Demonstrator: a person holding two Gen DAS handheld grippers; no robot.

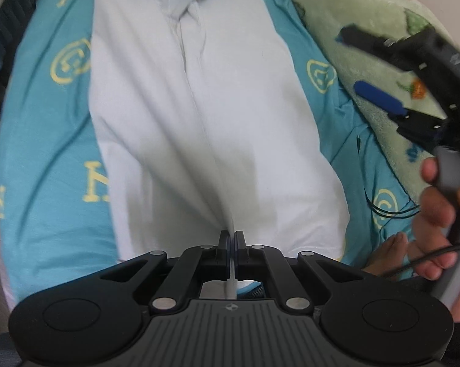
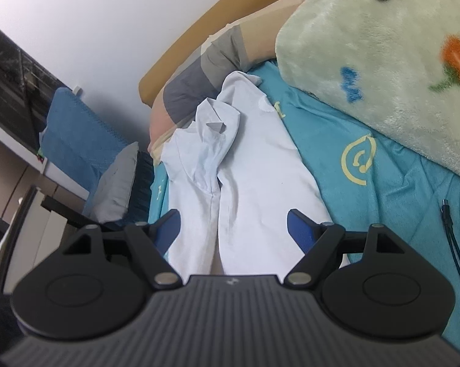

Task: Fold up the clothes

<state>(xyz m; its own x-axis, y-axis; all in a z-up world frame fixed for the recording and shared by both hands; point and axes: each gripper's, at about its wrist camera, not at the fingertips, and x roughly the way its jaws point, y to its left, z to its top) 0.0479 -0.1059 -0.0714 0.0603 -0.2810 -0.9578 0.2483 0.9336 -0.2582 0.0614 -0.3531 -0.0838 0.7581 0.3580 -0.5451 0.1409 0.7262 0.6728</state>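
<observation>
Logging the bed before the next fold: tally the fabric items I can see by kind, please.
Pale blue shirt: 1
Teal bedsheet with yellow print: 1
Green fleece blanket: 1
Striped pillow: 1
Total: 4

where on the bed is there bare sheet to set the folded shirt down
Bare teal sheet runs between the pale shirt and the green blanket, though a black cable lies there. Another bare strip flanks the shirt's other side. The headboard end is crowded by the striped pillow.
</observation>
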